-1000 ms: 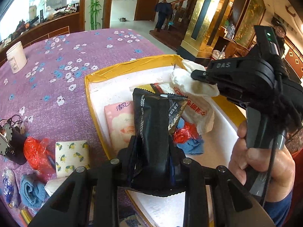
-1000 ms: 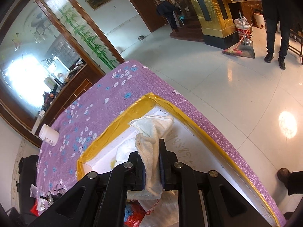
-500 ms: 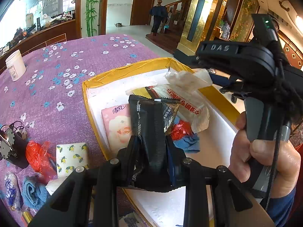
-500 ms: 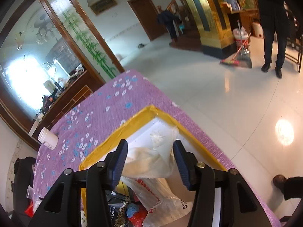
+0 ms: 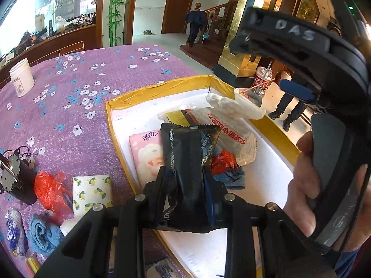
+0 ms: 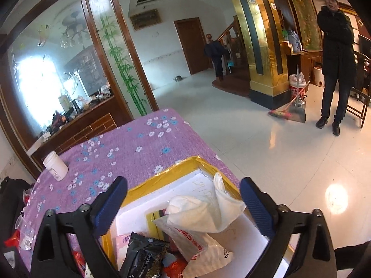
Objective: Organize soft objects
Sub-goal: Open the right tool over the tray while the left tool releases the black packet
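**Black packet held over the box, white cloth lying free**

The landmark is the yellow-rimmed box (image 5: 148, 90) on the purple floral tablecloth (image 5: 97, 53). The left gripper (image 5: 185, 180) is clamped on a black snack packet (image 5: 187, 153), held above the box's near-left part, over a pink tissue pack (image 5: 146, 153). The right gripper (image 6: 183, 206) hangs above the box's far corner with its blue-padded fingers (image 6: 255, 206) spread wide and nothing between them; a white cloth (image 6: 204, 210) lies below, draped on a printed plastic bag (image 6: 204, 250) inside the box.

The step in hand looks like placing: the packet probably needs lowering into the box and releasing. More soft things wait left of the box: a lemon-print pack (image 5: 91, 192), a red plastic bag (image 5: 49, 190) and a rolled blue towel (image 5: 43, 234).

The packet's lower end is hidden by the gripper body, and how much bare floor the box has under the pile is hard to judge. A blue cloth (image 5: 231, 178) inside is half covered.
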Demonstrator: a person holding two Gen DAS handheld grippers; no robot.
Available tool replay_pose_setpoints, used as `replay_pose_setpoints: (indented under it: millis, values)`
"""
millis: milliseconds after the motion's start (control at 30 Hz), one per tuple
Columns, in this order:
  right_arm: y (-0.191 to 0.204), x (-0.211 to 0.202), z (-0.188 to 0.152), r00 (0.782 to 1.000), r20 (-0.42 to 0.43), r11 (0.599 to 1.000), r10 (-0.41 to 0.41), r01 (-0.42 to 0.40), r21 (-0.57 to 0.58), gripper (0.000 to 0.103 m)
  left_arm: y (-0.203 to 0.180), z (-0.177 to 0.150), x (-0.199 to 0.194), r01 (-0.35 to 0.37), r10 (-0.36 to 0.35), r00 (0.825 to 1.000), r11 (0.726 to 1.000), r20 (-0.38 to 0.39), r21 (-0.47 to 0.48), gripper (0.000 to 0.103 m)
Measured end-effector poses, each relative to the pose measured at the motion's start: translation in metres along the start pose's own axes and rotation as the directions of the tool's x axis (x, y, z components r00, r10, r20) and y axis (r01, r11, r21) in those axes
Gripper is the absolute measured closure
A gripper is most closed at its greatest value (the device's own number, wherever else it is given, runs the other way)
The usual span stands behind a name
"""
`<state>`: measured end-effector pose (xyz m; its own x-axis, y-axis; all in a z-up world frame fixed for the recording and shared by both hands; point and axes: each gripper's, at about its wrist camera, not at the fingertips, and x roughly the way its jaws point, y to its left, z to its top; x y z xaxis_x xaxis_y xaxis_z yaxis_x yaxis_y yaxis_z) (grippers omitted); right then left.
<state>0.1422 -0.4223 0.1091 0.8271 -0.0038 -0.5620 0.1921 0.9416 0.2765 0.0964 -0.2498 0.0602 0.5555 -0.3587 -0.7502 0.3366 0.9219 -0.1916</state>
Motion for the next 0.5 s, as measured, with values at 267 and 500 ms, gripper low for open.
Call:
replay_pose_setpoints:
  millis: [267, 500]
  values:
    - [0.008, -0.003, -0.004, 0.984, 0.066, 0.984, -0.164, 0.168, -0.052, 0.001, -0.001, 0.000, -0.005, -0.008, 0.007, 1.000, 1.000, 0.018, 0.005, 0.075]
    - [0.024, -0.026, -0.012, 0.920, 0.268, 0.938, -0.288, 0.327, -0.115, 0.001, -0.003, -0.001, -0.006, -0.019, 0.019, 0.999, 1.000, 0.025, 0.014, 0.075]
